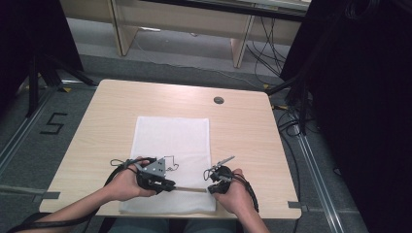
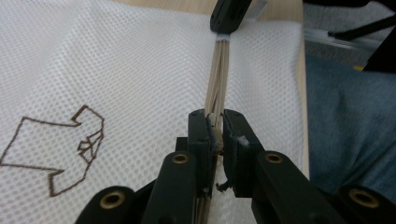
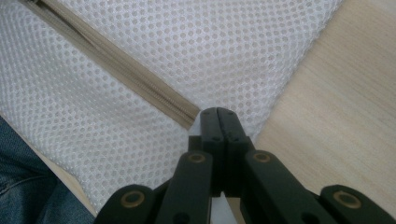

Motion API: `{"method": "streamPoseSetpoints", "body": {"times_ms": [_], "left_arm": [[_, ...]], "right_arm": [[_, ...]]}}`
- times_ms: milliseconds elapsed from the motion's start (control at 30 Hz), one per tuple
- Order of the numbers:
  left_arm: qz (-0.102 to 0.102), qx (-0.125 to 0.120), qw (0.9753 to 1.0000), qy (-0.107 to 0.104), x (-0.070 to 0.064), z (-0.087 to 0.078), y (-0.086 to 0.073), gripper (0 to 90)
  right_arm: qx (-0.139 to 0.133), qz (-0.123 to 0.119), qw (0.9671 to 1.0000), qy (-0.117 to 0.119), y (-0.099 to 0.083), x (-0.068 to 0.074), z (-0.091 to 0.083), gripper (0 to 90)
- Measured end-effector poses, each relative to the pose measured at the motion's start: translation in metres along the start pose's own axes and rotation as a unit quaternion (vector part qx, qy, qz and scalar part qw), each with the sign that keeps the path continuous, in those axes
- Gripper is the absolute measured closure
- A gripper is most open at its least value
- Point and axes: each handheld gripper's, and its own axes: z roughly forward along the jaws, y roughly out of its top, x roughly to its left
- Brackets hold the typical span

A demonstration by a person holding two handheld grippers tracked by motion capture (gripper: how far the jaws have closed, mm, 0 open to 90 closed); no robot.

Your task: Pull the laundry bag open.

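Wooden table (image 1: 107,121) under a fixed overhead camera, dark curtains and cables around; white mesh laundry bag (image 1: 172,141) lies flat in the middle of it, brown outline print (image 2: 60,154) on top, beige zipper (image 1: 189,189) running along the near edge between the two hands

Left gripper (image 2: 215,122) is pinched on the zipper, probably on the slider or pull, too hidden between the jaws to be sure. Right gripper (image 3: 218,113) has jaws pressed together at the zipper's end (image 3: 189,116) near the bag corner, looks like it pins the mesh there, grip on fabric not fully clear

Step in hand looks like running the zipper along its track. To do it well: keep the right gripper anchored so the tape stays taut, pull the left one straight along the zipper line, low to the table, no twisting. Risk: mesh bunching into the slider, or the bag sliding if the anchor slips
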Motion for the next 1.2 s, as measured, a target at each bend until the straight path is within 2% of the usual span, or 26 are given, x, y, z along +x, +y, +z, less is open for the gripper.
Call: {"method": "streamPoseSetpoints", "body": {"times_ms": [67,100,233,400,433,500,600,633,700,733,800,967,1000,1033,1200], "left_arm": [[0.001,0.002,1.0,0.0,-0.0003,0.0002,-0.0001,81.8],[0.007,0.005,1.0,0.003,-0.0001,-0.0002,0.0002,81.8],[0.005,0.002,1.0,0.001,-0.0006,0.0,0.0,81.8],[0.011,0.006,0.9999,0.003,-0.0004,-0.0008,-0.0002,81.8],[0.003,0.003,1.0,0.0,-0.0003,-0.0012,-0.0008,81.8],[0.004,0.004,1.0,0.002,0.0004,-0.0028,-0.0023,81.9],[0.008,0.006,0.9999,0.004,0.0,-0.0033,-0.0025,81.9],[0.003,0.003,1.0,0.003,-0.0003,-0.0034,-0.0026,81.9],[0.005,0.003,1.0,0.003,-0.0002,-0.0039,-0.0027,81.9],[0.008,0.005,0.9999,0.005,-0.0002,-0.0043,-0.0028,81.8],[0.005,0.005,1.0,0.004,0.0005,-0.0063,-0.0041,81.8],[-0.004,0.003,1.0,0.003,0.0008,-0.0088,-0.0072,81.8],[-0.001,-0.001,1.0,0.003,0.0008,-0.0092,-0.0073,81.9],[-0.002,-0.001,1.0,0.003,0.0007,-0.0092,-0.0072,81.8],[-0.002,0.0,1.0,0.003,0.0009,-0.0094,-0.0073,81.8]], "right_arm": [[0.003,0.005,1.0,-0.001,0.0003,0.0006,-0.0001,90.0],[0.002,0.004,1.0,-0.001,0.0004,0.0004,0.0,90.0],[-0.001,-0.004,1.0,0.002,0.0001,-0.0005,0.0002,90.0],[0.001,0.003,1.0,-0.002,0.0003,0.0007,0.0,90.0],[0.001,0.001,1.0,-0.002,0.0002,0.0006,-0.0001,90.0],[0.0,-0.001,1.0,0.0,0.0003,-0.0001,0.0003,90.0],[0.002,0.005,1.0,-0.001,0.0004,0.0003,0.0002,90.0],[0.008,0.014,0.9999,-0.001,0.0003,0.0015,-0.0005,90.0],[0.001,-0.002,1.0,0.0,0.0004,-0.0003,0.0002,90.0],[0.003,0.009,1.0,0.0,0.0002,0.0015,0.0,90.0],[0.001,0.0,1.0,0.0,0.0003,0.0,0.0001,90.0],[0.001,-0.001,1.0,0.001,0.0004,-0.0004,0.0002,90.0],[0.007,0.014,0.9999,-0.001,0.0003,0.0013,-0.0005,90.0],[0.002,0.002,1.0,0.001,0.0004,-0.0001,0.0,90.0],[0.001,0.001,1.0,-0.001,0.0003,0.0001,0.0001,90.0]]}}
